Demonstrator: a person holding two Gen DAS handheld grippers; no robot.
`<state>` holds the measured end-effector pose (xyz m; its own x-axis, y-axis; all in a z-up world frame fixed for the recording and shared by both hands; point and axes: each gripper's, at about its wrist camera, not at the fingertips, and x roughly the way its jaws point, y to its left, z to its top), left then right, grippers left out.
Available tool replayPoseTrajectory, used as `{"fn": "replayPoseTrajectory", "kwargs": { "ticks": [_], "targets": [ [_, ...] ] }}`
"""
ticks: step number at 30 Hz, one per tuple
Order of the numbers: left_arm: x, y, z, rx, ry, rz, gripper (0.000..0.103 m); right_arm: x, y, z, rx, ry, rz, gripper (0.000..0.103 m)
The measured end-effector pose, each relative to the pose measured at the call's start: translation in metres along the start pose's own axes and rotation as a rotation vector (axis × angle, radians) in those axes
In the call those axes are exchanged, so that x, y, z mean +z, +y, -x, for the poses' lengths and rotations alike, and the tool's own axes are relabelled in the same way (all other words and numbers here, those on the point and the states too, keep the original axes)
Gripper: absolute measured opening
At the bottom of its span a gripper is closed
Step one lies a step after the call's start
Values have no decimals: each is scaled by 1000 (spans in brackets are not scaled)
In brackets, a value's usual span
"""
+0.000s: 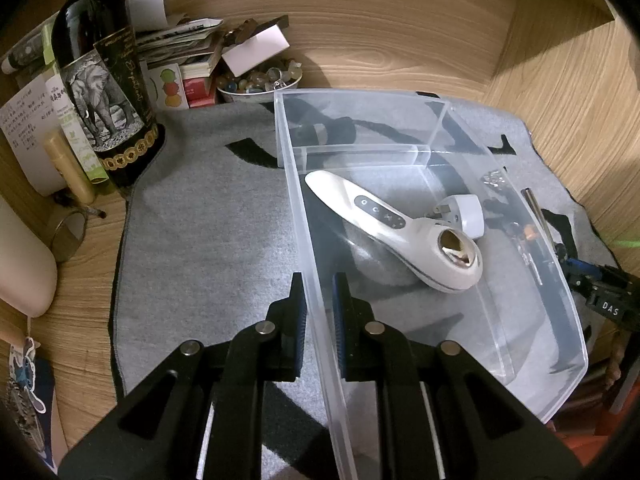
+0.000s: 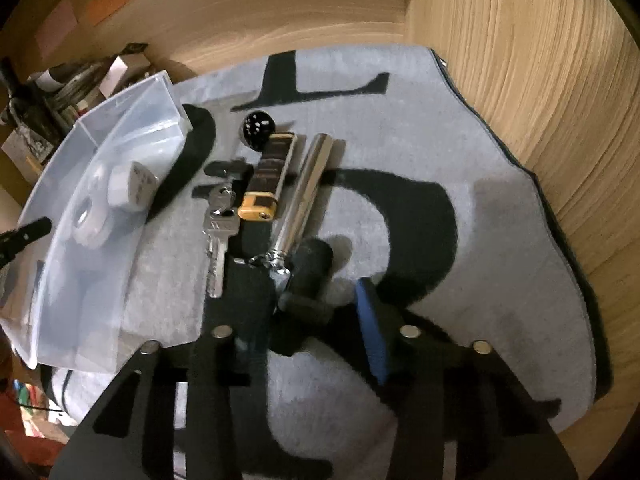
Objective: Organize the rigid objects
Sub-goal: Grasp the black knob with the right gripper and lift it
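Note:
A clear plastic box [image 1: 568,320] stands on the grey mat [image 1: 208,240]. It holds a white handheld device [image 1: 396,228] and a white plug adapter [image 1: 468,212]. My left gripper [image 1: 320,300] is shut on the box's left wall. In the right wrist view the box [image 2: 72,280] is at the left. Beside it on the mat [image 2: 500,260] lie keys [image 2: 218,232], a black-and-gold lighter [image 2: 266,180], a chrome tube [image 2: 306,192], a black ball [image 2: 258,126] and a dark cylinder [image 2: 310,276]. My right gripper [image 2: 308,320] is open around the dark cylinder.
A dark wine bottle [image 1: 104,80], papers, small boxes and a bowl of stones [image 1: 260,80] crowd the back left. A lip balm tube [image 1: 70,172] and a glass [image 1: 70,236] stand at the left. Wooden walls [image 2: 540,100] close the back and right.

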<state>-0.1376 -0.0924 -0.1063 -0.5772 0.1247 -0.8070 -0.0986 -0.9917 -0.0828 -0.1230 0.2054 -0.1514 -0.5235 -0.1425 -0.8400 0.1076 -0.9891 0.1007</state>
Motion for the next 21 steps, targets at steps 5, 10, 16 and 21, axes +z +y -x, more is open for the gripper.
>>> {"fn": "replayPoseTrajectory", "kwargs": {
  "ticks": [5,10,16,21],
  "targets": [
    [0,0,0,0,-1,1,13,1,-1,5,4,-18,-3,24],
    [0,0,0,0,0,1,13,9,2,16,-7,-70,6,22],
    [0,-1,0,1,0,1,13,24,13,33,7,-152,34,22],
    [0,-1,0,1,-1,2,13,41,31,40,38,-212,85,22]
  ]
}}
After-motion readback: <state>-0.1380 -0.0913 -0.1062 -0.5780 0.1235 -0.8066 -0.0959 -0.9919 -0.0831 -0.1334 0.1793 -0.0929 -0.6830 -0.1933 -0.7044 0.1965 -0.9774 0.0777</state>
